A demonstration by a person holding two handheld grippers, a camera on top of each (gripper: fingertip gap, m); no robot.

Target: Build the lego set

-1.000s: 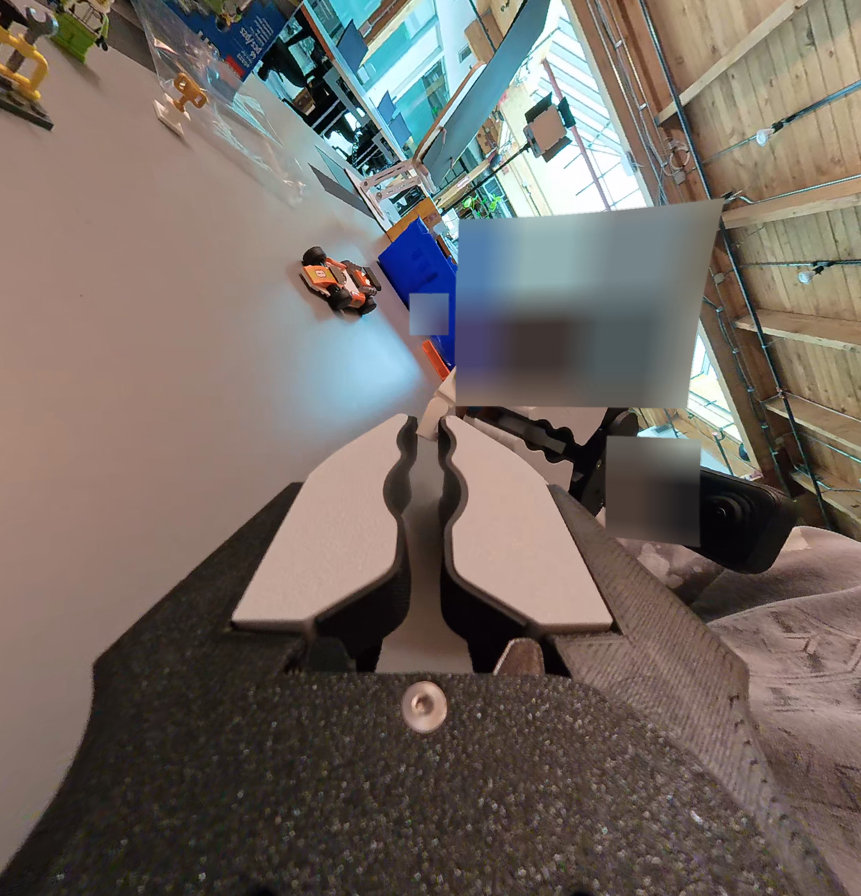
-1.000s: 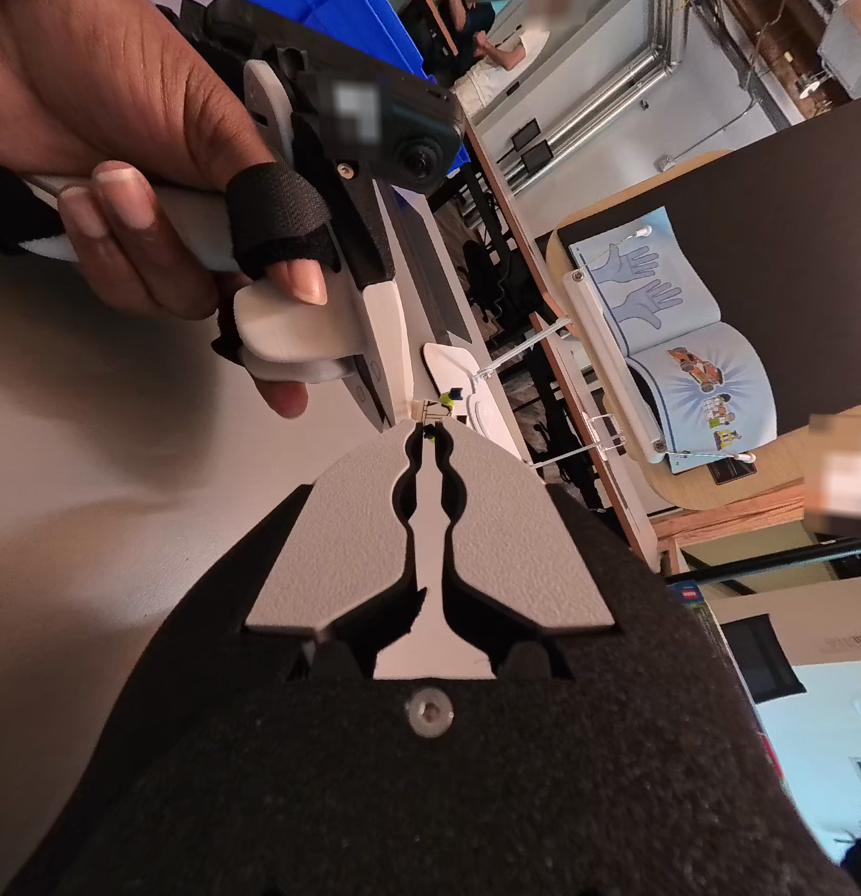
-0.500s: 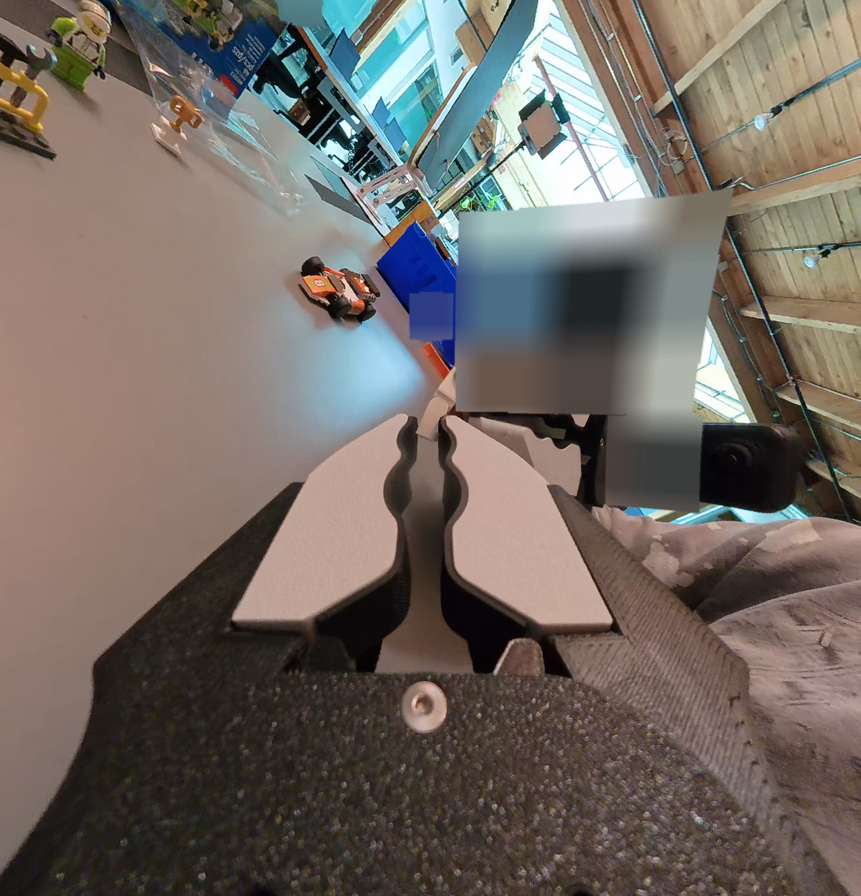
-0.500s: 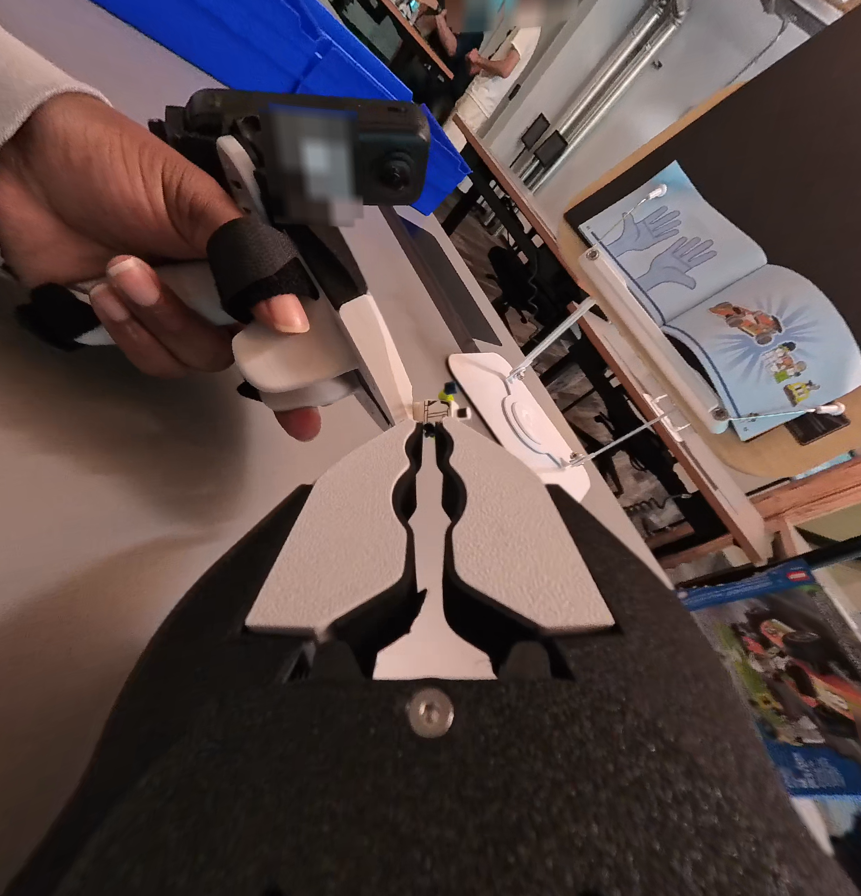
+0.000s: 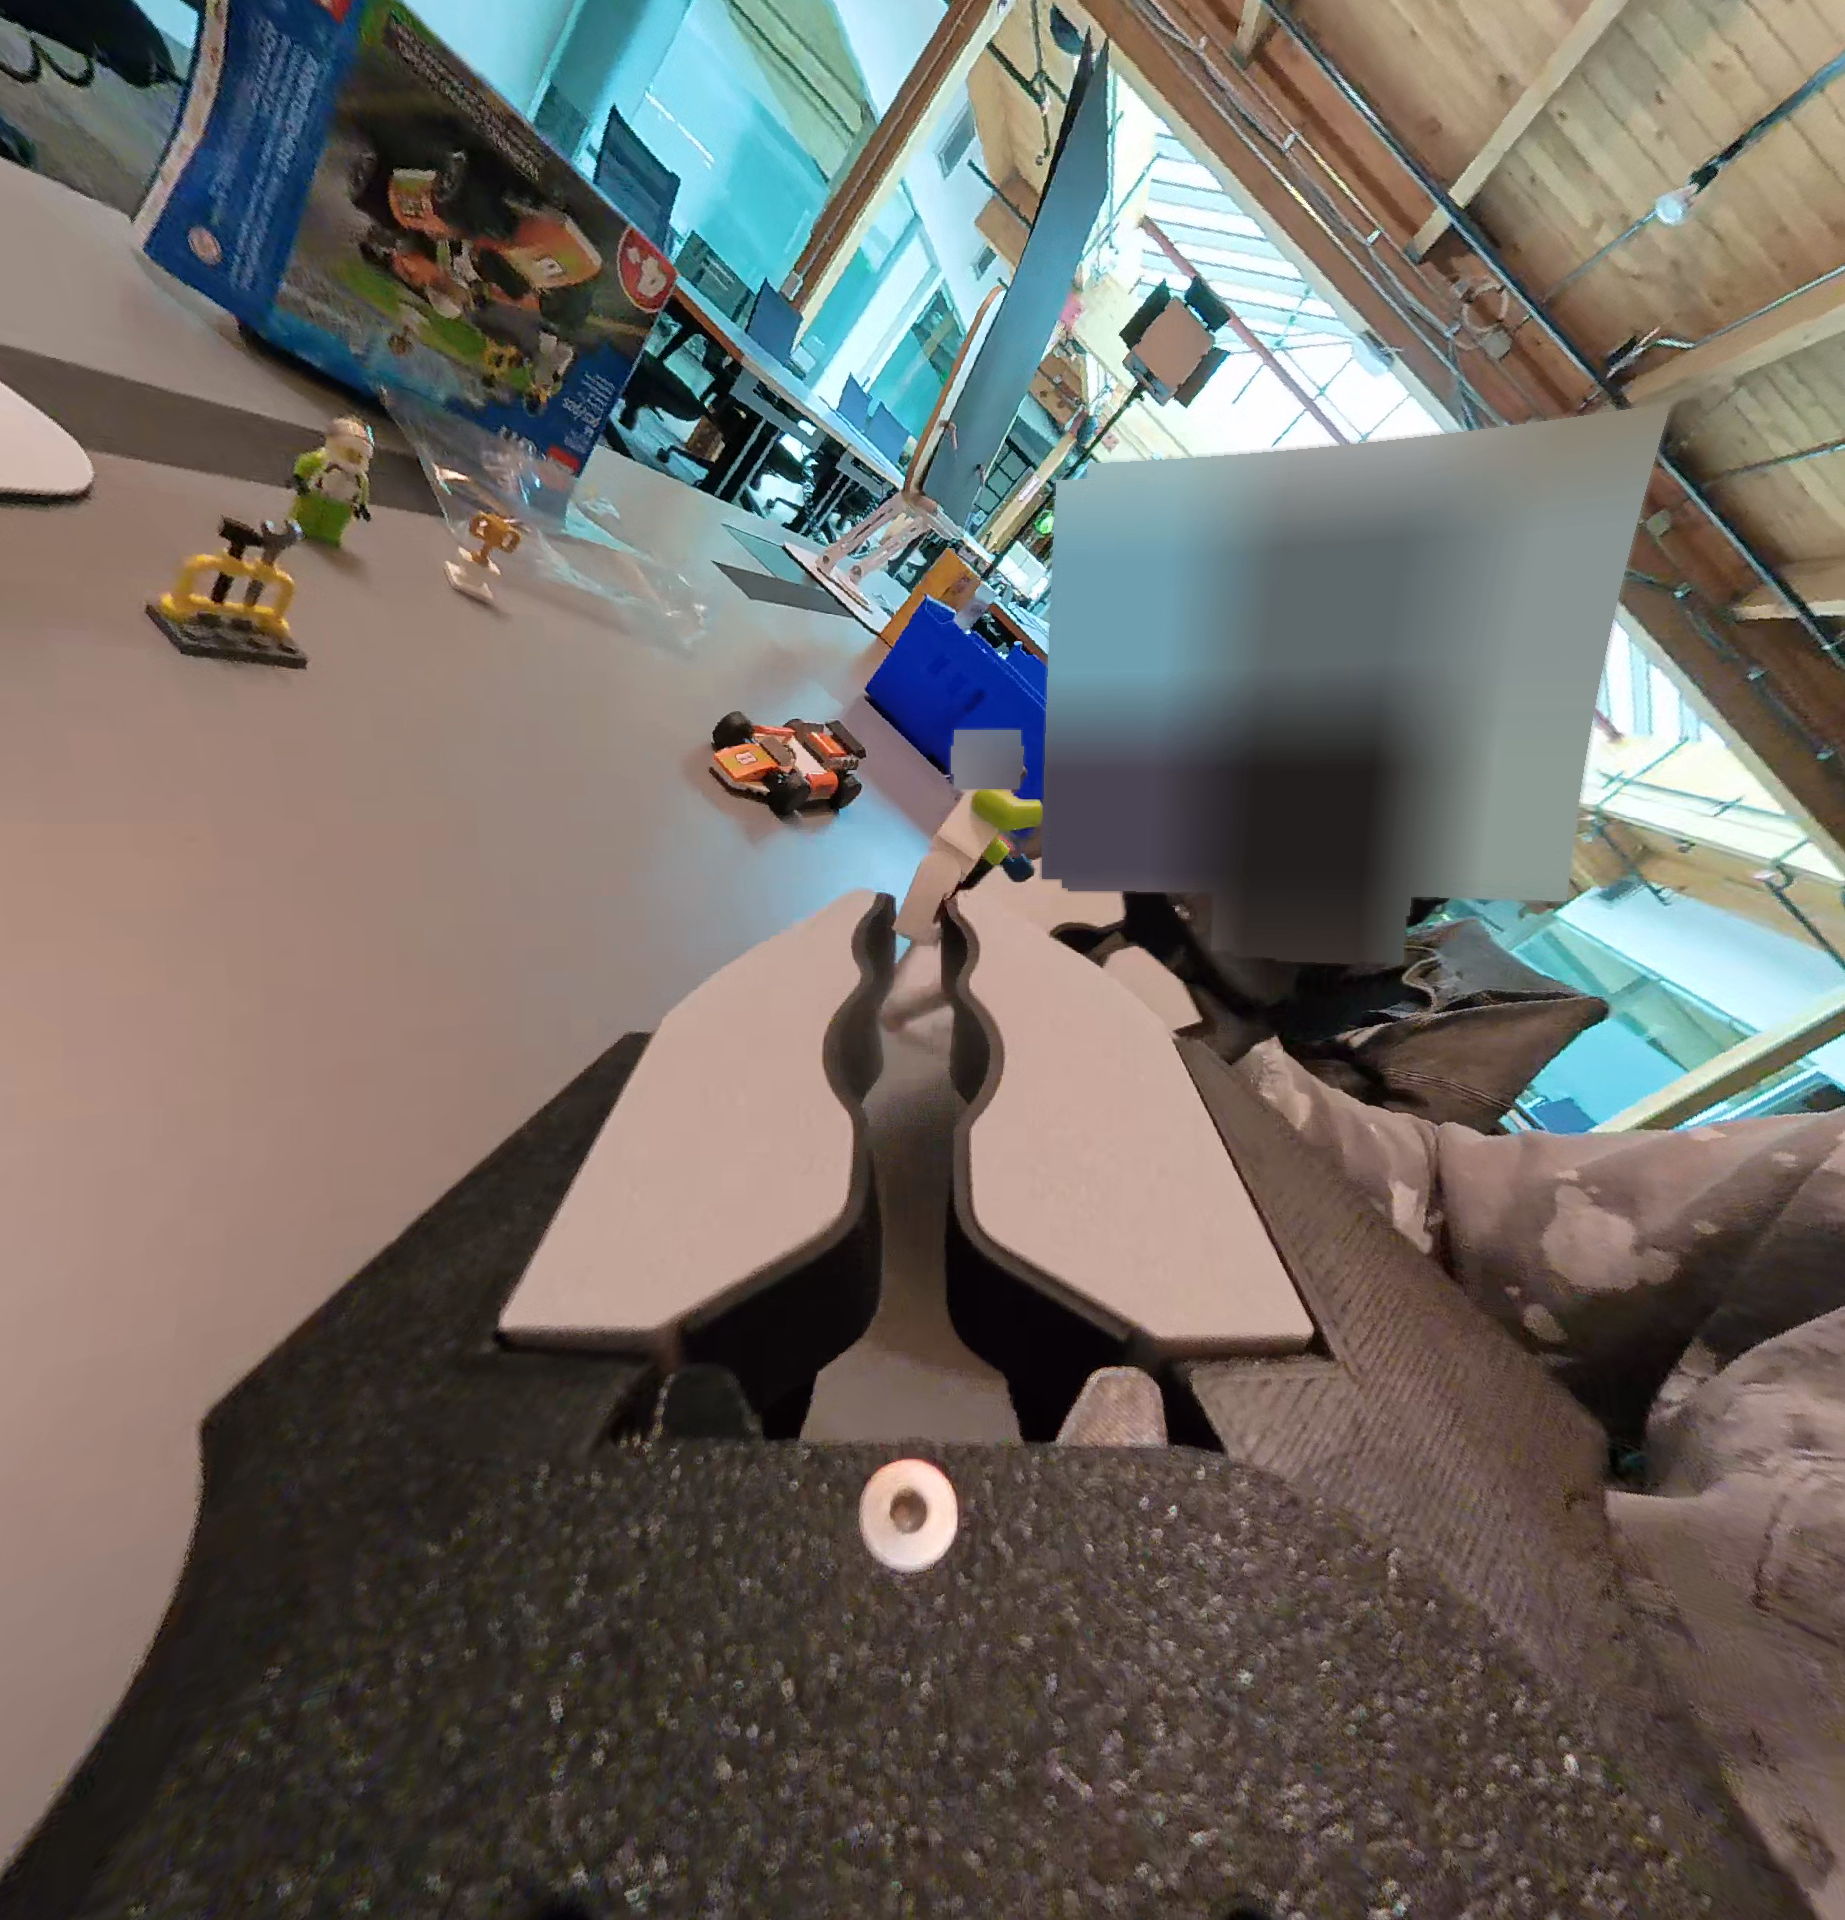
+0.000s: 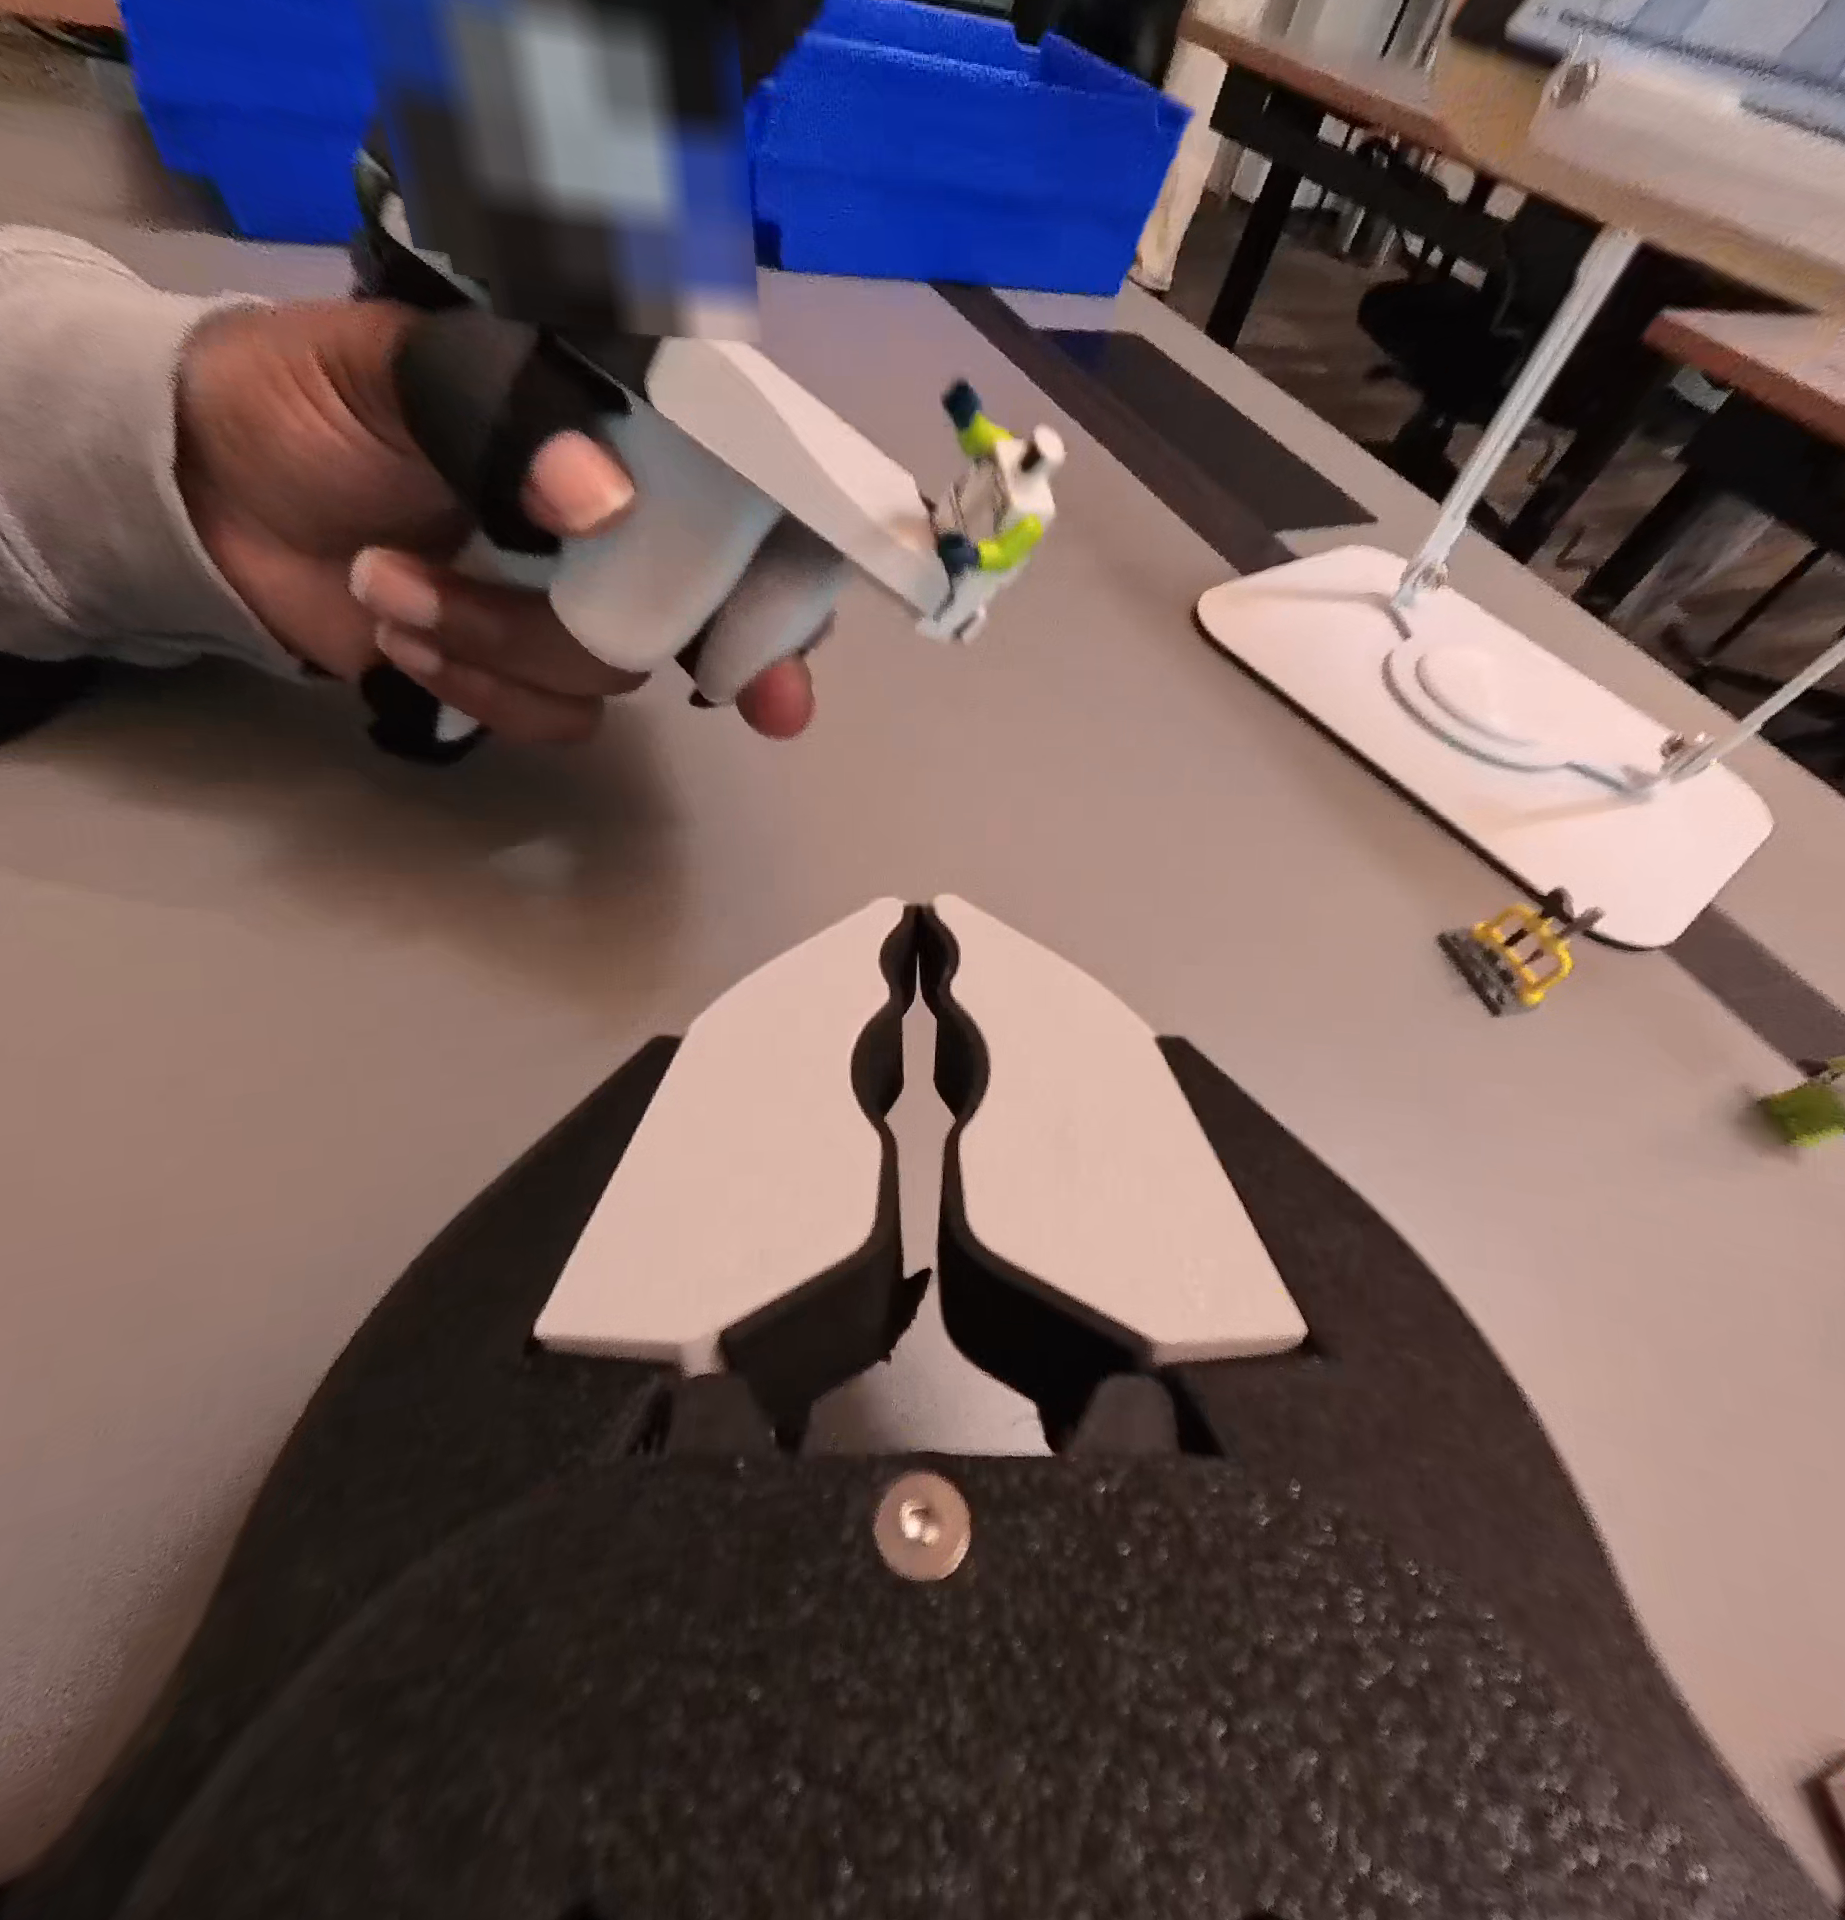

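Since a second ago the right tongs (image 6: 916, 914) have let go and backed off, pressed together on nothing. The small white-and-lime plastic minifigure body (image 6: 985, 514) now rides only in the left tongs (image 5: 913, 914), pinched by its legs above the grey tabletop (image 6: 1001, 790). Joint step looks done (head not visible); figure sits well ahead-left of the right tongs.

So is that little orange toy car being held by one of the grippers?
No, the orange car sits alone on the grey table, clear of both grippers.

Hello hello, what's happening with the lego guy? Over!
Left gripper shut on minifigure, lifted off table. Right gripper shut, empty. Nothing in the way.
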